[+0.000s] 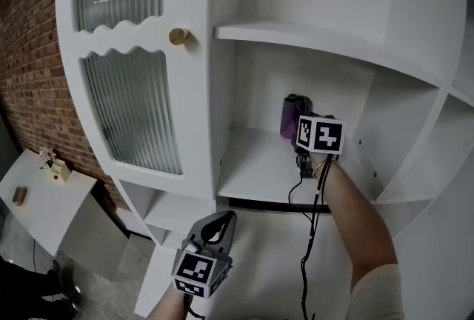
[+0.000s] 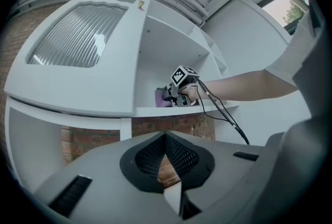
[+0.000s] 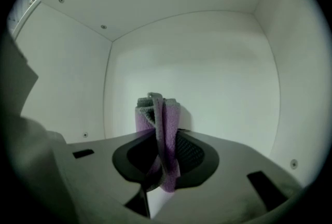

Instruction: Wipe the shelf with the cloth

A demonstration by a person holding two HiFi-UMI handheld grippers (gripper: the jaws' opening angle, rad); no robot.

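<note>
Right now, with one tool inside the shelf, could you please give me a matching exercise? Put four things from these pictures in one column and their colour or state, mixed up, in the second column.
Column A
1. cloth
2. left tool
3. door knob
4. brick wall

Column B
a. gold coloured
b. purple, clamped in the right tool
c. red-brown, at the left edge of the head view
d. shut and empty, held low outside the shelf

Right pairs: 1-b, 2-d, 3-a, 4-c.
</note>
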